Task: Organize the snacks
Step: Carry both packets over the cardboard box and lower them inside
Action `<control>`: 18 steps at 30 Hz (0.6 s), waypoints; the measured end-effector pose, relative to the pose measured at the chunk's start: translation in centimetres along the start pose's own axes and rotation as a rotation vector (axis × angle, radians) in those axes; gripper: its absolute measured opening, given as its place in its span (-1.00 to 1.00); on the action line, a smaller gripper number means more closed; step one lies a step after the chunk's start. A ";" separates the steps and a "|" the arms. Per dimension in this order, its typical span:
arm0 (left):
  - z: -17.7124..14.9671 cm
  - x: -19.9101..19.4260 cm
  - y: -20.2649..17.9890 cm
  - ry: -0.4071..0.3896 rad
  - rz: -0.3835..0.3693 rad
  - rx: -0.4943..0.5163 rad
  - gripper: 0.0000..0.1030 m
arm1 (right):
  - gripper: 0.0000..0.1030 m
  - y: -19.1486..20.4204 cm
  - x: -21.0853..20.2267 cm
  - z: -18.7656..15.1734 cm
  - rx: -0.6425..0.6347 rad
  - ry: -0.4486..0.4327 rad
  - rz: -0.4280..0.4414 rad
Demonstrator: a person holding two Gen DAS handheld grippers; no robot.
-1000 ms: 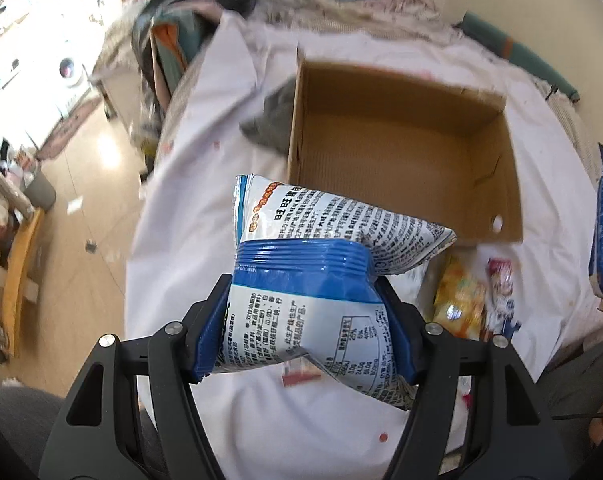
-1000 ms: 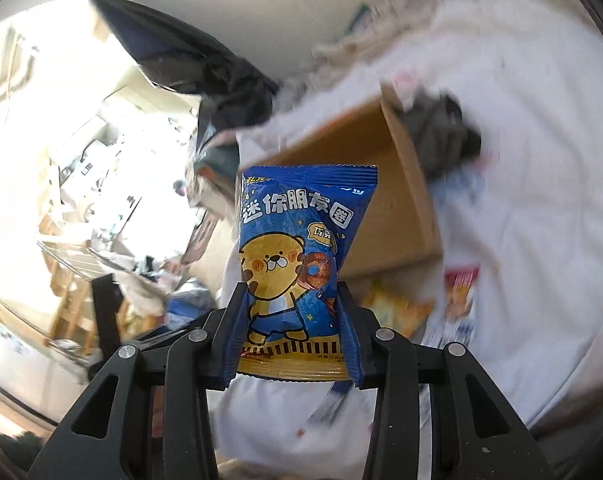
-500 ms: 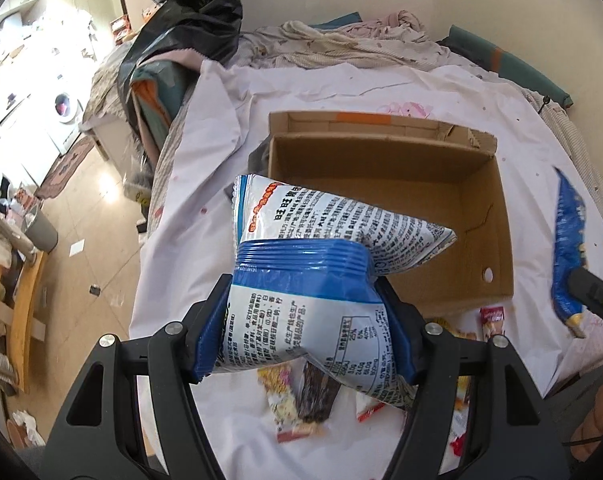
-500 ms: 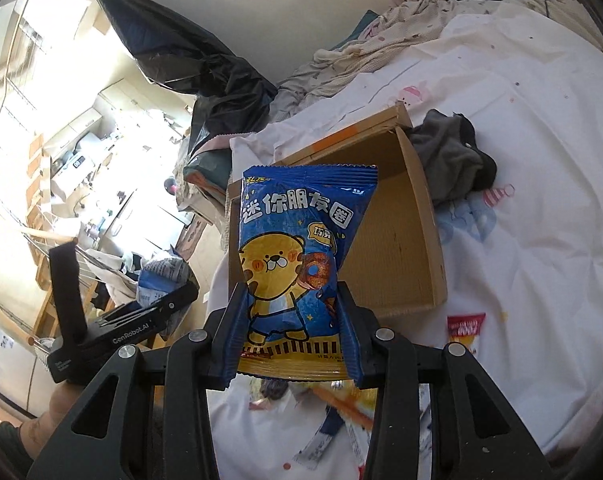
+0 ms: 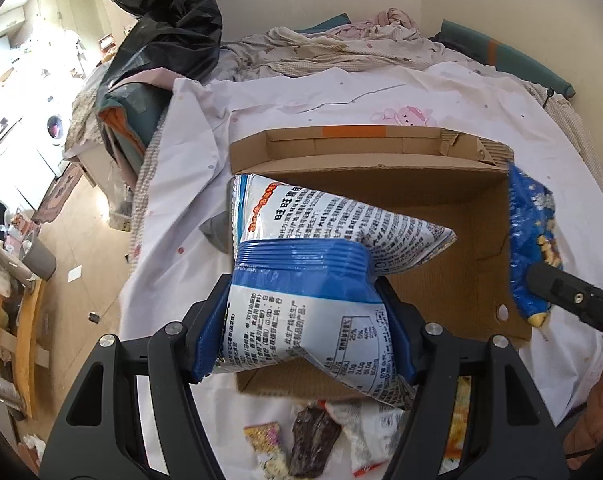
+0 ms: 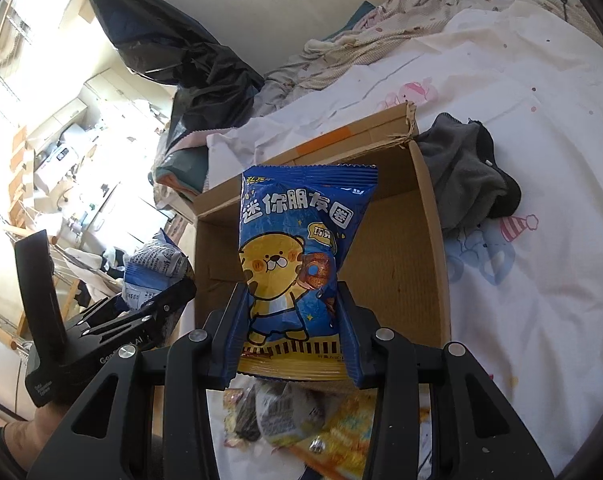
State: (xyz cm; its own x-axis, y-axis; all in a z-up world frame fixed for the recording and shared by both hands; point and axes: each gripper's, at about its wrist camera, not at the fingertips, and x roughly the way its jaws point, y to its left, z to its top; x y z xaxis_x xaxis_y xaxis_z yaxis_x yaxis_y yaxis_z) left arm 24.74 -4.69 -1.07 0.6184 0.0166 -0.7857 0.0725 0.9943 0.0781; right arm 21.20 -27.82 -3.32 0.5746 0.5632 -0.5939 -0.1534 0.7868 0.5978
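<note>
My left gripper [image 5: 301, 320] is shut on a blue-and-white snack bag [image 5: 321, 280], back side up, held over the near left part of an open cardboard box [image 5: 421, 196]. My right gripper [image 6: 291, 328] is shut on a blue snack bag with a yellow bear [image 6: 301, 256], held upright above the box's near edge [image 6: 437, 280]. The bear bag also shows at the right of the left wrist view [image 5: 531, 240]. The left gripper and its bag also show at the left of the right wrist view [image 6: 157, 268]. The box looks empty inside.
Several loose snack packets lie on the white sheet in front of the box [image 5: 313, 440] [image 6: 293, 412]. A grey cloth [image 6: 465, 172] lies beside the box. A black plastic bag [image 5: 161, 16] and crumpled bedding [image 5: 361, 44] lie beyond it. The bed edge drops to the floor at left.
Both grippers have moved forward with their bags, from in front of the box to over its near side. The box now fills more of both views.
</note>
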 end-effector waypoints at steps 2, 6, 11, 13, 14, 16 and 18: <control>0.0 0.5 -0.2 -0.027 0.007 0.002 0.26 | -0.16 -0.3 0.8 0.2 -0.002 0.009 -0.023; -0.3 1.8 -0.5 -0.043 0.011 0.016 0.26 | -0.16 -0.8 2.8 0.1 -0.009 0.052 -0.074; -0.5 3.5 -0.5 -0.001 -0.050 0.009 0.26 | -0.16 -1.2 4.5 -0.4 -0.027 0.100 -0.119; -0.5 3.7 -0.7 -0.010 -0.034 0.022 0.26 | -0.16 -1.2 4.8 -0.3 -0.025 0.105 -0.120; -0.5 3.8 -0.8 -0.011 -0.029 0.025 0.26 | -0.16 -1.3 4.9 -0.3 -0.020 0.106 -0.118; -0.5 4.1 -0.8 -0.007 -0.024 0.021 0.29 | -0.16 -1.4 5.2 -0.3 -0.015 0.109 -0.119; -0.5 4.2 -0.6 -0.002 -0.022 0.008 0.29 | -0.16 -1.4 5.4 -0.2 -0.019 0.115 -0.125</control>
State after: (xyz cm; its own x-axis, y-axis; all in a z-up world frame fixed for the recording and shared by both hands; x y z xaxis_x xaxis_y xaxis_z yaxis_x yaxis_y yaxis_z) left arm 26.86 -5.20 -4.71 0.6180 -0.0056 -0.7862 0.0927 0.9935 0.0658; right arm 24.32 -25.81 -7.46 0.4949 0.4848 -0.7212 -0.1026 0.8567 0.5055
